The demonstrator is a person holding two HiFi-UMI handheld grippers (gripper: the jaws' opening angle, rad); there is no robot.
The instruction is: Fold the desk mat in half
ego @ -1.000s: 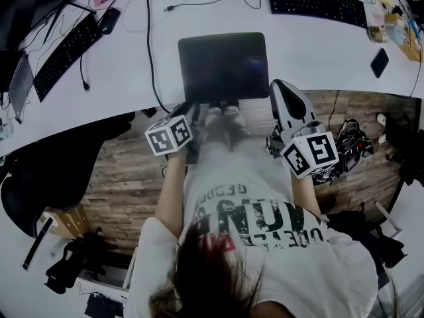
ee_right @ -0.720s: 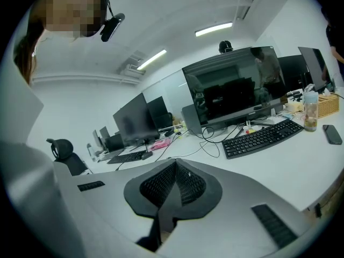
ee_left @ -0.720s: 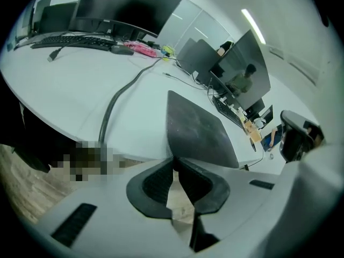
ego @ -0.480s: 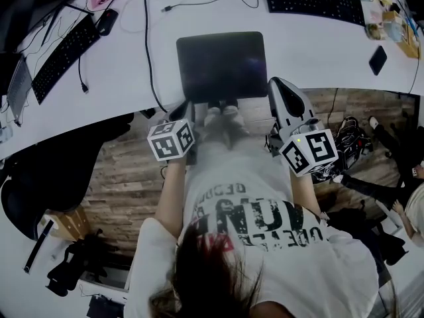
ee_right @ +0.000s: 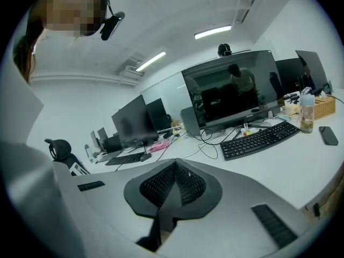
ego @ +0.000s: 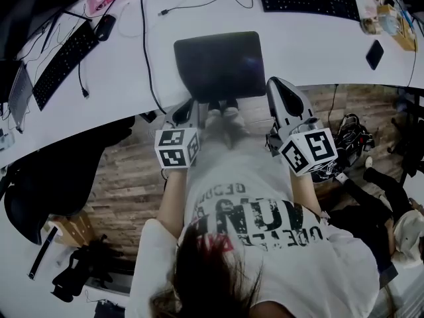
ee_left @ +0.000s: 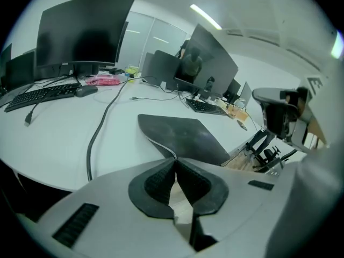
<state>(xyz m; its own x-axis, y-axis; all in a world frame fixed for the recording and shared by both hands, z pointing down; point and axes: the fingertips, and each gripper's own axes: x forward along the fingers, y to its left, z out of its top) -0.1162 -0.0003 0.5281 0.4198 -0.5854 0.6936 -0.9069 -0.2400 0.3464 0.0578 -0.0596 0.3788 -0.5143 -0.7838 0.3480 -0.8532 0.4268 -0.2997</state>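
For the fold, left gripper jaws, just closing, clamp the black rectangular desk mat at its seven-o'clock corner; right gripper jaws meet, empty.

The right gripper has its two ribbed pads closed tip to tip, with nothing between them. Ahead and to its right, a black keyboard lies on the white worktop before a large dark monitor, with a bottle and a phone farther right. Ahead to its left stand a second monitor and another keyboard, and far left a black chair.
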